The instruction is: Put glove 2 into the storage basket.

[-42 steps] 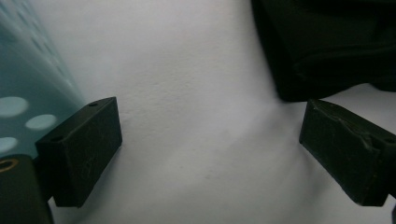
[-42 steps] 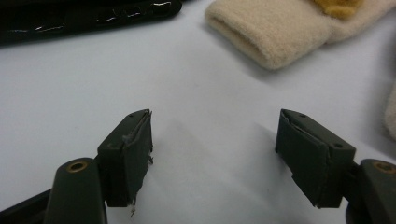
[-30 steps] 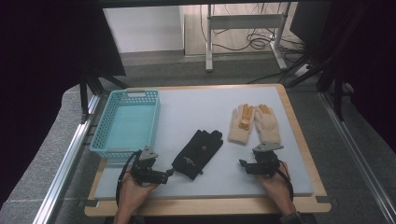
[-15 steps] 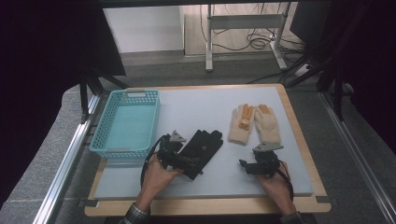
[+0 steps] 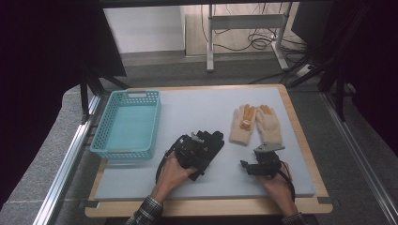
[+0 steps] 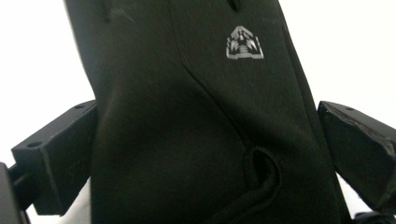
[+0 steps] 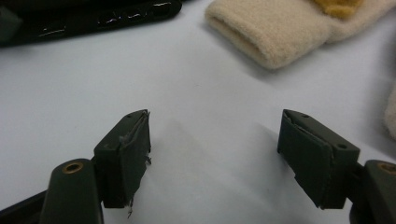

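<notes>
We see a black, smooth matt fabric glove (image 6: 196,130) with a small silvery printed logo and a ribbed corded loop at its cuff. The left gripper's (image 6: 205,154) black jaws look like matt hard plastic. The right gripper's (image 7: 215,158) dark jaws carry worn rubbery pads, frayed at one edge. The cream fuzzy knit gloves (image 7: 275,28) look soft and rough. The turquoise plastic lattice basket (image 5: 126,123) is slightly glossy. The pale grey matt tabletop (image 5: 197,108) has a light wooden rim.

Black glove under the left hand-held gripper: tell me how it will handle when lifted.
The black glove is probably floppy: thin, creased fabric lying flat. Likely light, so its fingers would sag from the left hand-held gripper, whose jaws straddle the cuff. The matte cloth seems unlikely to slip.
</notes>
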A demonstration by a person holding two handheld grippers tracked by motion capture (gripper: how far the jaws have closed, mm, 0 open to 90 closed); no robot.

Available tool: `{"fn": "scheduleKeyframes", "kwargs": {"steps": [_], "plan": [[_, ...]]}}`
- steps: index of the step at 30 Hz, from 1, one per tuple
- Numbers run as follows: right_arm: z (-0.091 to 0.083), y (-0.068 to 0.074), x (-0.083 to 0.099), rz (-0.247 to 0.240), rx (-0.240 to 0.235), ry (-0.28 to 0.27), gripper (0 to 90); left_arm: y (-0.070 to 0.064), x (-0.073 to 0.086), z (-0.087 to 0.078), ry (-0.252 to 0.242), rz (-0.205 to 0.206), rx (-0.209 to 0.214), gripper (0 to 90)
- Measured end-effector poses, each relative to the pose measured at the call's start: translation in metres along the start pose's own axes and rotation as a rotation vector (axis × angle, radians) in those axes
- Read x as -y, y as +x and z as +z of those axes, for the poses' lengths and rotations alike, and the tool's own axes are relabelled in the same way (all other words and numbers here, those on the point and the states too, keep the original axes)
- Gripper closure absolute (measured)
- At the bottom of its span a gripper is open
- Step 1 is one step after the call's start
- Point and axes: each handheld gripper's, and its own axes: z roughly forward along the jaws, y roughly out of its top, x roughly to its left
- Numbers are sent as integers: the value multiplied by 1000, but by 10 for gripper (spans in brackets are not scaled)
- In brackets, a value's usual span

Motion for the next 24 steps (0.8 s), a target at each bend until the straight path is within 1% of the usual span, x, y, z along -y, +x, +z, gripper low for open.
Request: {"fn": "scheduleKeyframes", "kwargs": {"steps": [2,3,5,9,11,13,16,17,21,22,24], "plan": [[0,0,0,0,0,0,249,-4,2,2,11,27,-27,0],[0,0,0,0,0,0,249,-3,2,2,8,24,-24,0],[0,0,0,0,0,0,249,2,1,2,10,-6,-9,0],[0,0,0,-1,0,0,248,5,-2,3,25,-14,-17,11],[0,0,0,-1,0,0,248,4,-2,1,28,-19,-27,39],[0,0,0,-1,0,0,248,6,-2,-2,21,-28,-32,105],[0,0,0,-1,0,0,248,9,1,-8,1,-41,-39,305],[0,0,0,-1,0,0,248,10,2,-9,-4,-42,-40,348],[0,0,0,-1,0,1,248,16,5,-13,-20,-42,-41,566],[0,0,0,-1,0,1,248,17,6,-13,-27,-51,-34,599],[0,0,0,-1,0,1,248,20,6,-15,-31,-46,-19,636]]}}
